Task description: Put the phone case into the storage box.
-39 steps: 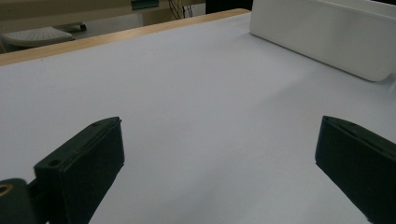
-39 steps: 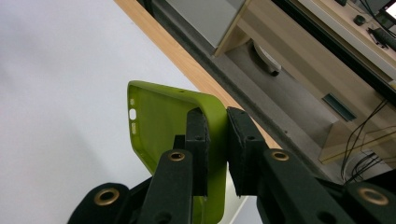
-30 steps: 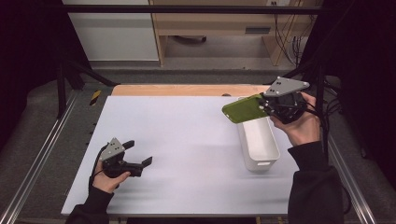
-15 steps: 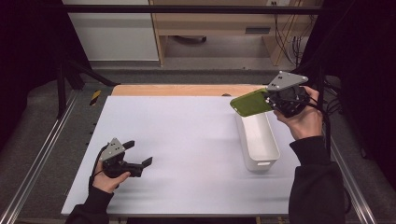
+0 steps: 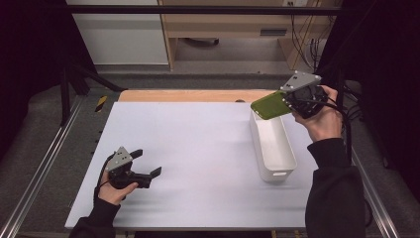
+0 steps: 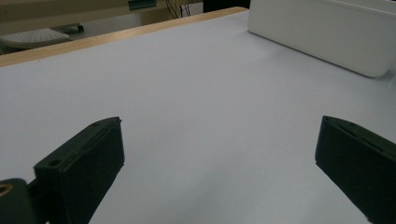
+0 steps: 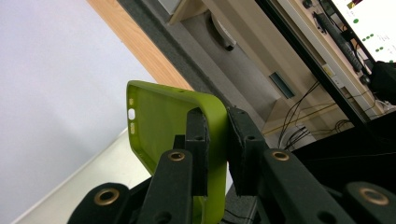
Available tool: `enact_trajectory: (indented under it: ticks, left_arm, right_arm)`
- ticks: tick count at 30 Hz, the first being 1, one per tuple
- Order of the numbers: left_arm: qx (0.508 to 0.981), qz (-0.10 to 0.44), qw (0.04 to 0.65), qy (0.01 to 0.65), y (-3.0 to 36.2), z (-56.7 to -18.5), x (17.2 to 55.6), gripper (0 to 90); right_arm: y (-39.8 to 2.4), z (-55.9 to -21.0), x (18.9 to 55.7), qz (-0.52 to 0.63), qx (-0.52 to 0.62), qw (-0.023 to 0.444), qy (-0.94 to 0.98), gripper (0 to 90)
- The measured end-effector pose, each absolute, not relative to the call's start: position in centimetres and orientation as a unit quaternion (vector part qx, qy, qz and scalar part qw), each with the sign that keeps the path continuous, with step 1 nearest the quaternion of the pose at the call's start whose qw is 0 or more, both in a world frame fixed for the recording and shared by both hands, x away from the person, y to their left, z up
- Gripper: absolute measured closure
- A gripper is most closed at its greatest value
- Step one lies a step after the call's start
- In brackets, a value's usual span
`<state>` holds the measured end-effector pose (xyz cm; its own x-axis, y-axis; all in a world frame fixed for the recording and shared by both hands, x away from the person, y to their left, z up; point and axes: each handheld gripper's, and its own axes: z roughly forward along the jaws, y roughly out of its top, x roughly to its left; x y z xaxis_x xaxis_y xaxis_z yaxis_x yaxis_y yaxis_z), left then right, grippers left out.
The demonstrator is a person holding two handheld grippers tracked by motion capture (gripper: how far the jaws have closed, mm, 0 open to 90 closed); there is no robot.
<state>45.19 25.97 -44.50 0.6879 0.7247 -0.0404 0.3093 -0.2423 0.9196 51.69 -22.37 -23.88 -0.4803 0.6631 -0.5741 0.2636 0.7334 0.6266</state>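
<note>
Green phone case (image 5: 270, 105), one in number, held by its side wall between the closed jaws of my right gripper (image 5: 292, 101), raised over the far end of the white bin (image 5: 275, 148). Compared with one second ago, the case has travelled to the right and slightly away from me, so that it now overhangs the bin's far rim rather than reaching out over the table; my right hand (image 5: 322, 121) sits a little farther right. My left gripper (image 5: 148, 168) is unchanged: jaws spread wide, nothing between them, resting near the front left corner. In the right gripper view the case's (image 7: 173, 126) inner face and camera cut-outs are visible.

Count: one case, one bin, two grippers. Surface: a pale, matt white table (image 5: 188, 148) with a wooden strip (image 5: 193, 95) along its far edge, flanked by metal rails (image 5: 39, 168). Beyond: grey floor, a wooden bench (image 5: 233, 25), and hanging cables (image 5: 302, 34) at right.
</note>
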Motion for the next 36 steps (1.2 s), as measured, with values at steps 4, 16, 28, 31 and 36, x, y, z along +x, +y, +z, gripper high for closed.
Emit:
enact_trajectory:
  ticks: [4, 16, 28, 31, 36]
  left_arm:
    - [0.763, 0.201, 0.513, 0.338, 26.0, -44.6, 45.2, 1.1]
    - [0.764, 0.198, 0.514, 0.337, 26.1, -44.7, 45.4, 1.0]
    - [0.767, 0.192, 0.513, 0.335, 26.2, -44.9, 45.5, 1.0]
    - [0.768, 0.192, 0.511, 0.335, 26.2, -45.0, 45.5, 1.0]
    - [0.768, 0.191, 0.512, 0.334, 26.1, -45.0, 45.5, 1.0]
  right_arm:
    - [-22.5, -24.1, 52.1, 0.226, 0.279, 0.426, 0.830, 79.4]
    - [-22.9, -24.5, 54.0, 0.199, 0.267, 0.429, 0.839, 79.4]
    - [-23.1, -25.0, 55.5, 0.169, 0.239, 0.425, 0.857, 79.3]
    - [-23.0, -25.3, 56.0, 0.165, 0.229, 0.422, 0.862, 79.2]
    - [-22.8, -25.6, 56.7, 0.150, 0.204, 0.415, 0.874, 79.2]
